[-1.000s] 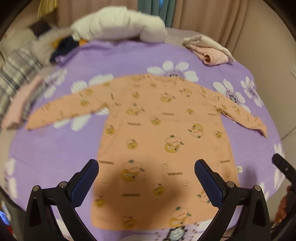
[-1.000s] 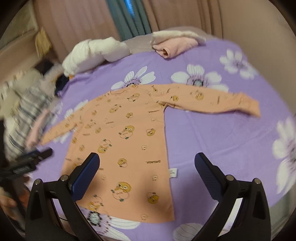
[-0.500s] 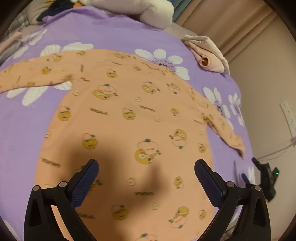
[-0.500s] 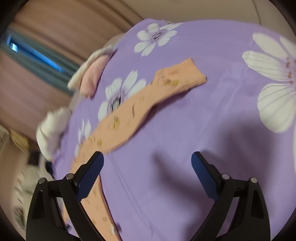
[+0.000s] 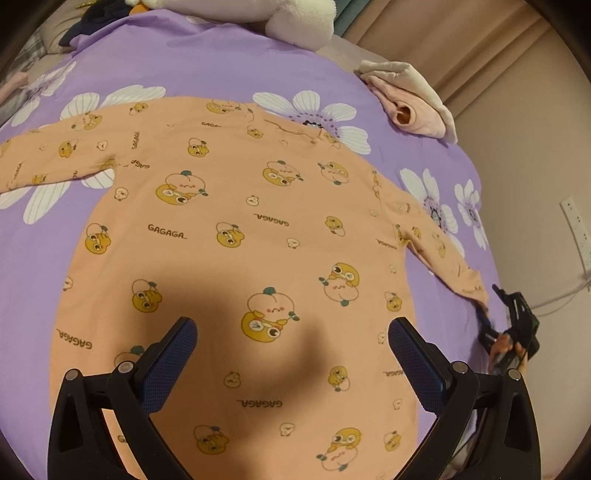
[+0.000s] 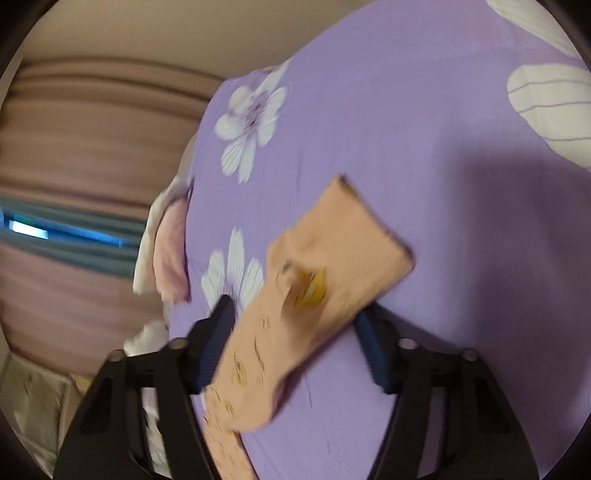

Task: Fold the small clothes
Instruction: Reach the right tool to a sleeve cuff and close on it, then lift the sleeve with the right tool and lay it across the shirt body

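An orange long-sleeved child's shirt with cartoon prints lies flat, sleeves spread, on the purple flowered bedspread. My left gripper is open and empty, hovering over the shirt's lower body. In the right wrist view the shirt's right sleeve cuff lies between the fingers of my right gripper, which is partly closed around the sleeve; the view is blurred and a firm pinch does not show. The right gripper also shows in the left wrist view at the sleeve end.
A folded pink and cream garment lies at the bed's far right corner. A white pillow and dark clothes lie at the head. The bed edge and a wall with a socket are on the right.
My left gripper has moved in lower over the shirt's body. My right gripper has swung to the right sleeve cuff and its fingers have narrowed around it.
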`<action>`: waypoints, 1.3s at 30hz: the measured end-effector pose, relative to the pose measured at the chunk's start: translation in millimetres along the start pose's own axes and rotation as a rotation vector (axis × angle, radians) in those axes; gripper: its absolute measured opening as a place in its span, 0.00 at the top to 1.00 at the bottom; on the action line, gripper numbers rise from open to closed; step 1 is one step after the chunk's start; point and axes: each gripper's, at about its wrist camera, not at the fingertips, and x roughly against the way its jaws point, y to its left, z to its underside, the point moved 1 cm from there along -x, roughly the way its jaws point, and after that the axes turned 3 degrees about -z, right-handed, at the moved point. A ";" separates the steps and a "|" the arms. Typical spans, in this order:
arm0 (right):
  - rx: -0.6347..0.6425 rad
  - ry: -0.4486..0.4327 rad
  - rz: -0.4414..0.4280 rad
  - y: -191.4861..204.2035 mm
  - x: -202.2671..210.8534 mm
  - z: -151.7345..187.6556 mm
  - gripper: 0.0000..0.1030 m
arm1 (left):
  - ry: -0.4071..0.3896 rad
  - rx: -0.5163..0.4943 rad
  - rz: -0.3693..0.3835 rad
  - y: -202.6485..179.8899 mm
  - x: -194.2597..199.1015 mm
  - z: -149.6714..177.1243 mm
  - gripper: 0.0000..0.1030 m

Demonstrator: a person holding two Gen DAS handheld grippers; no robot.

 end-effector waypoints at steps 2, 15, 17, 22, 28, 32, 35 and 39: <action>-0.029 -0.018 -0.003 -4.5 -2.5 -4.8 0.61 | 0.004 0.004 -0.007 0.5 -2.4 -1.1 0.01; 0.329 -0.027 0.067 61.0 3.9 3.8 0.91 | -0.002 0.013 -0.030 8.3 2.9 -8.3 0.01; 0.422 -0.023 0.070 84.4 4.3 12.3 0.92 | -0.005 0.013 -0.040 11.2 6.4 -8.1 0.01; 0.628 0.005 0.065 143.4 4.7 49.1 0.92 | -0.017 0.020 -0.120 24.1 15.9 -8.6 0.01; 0.800 0.065 0.023 211.8 -7.8 101.6 0.92 | -0.016 0.071 -0.122 51.2 28.6 -13.4 0.01; 0.895 0.098 -0.008 254.1 -19.9 141.0 0.92 | -0.026 0.096 -0.114 69.6 39.7 -15.7 0.01; 0.966 0.121 -0.027 283.7 -33.1 175.6 0.92 | -0.037 0.123 -0.107 86.0 47.8 -17.3 0.01; 1.083 0.156 -0.040 316.7 -55.2 232.6 0.92 | -0.055 0.160 -0.106 107.5 56.1 -20.1 0.01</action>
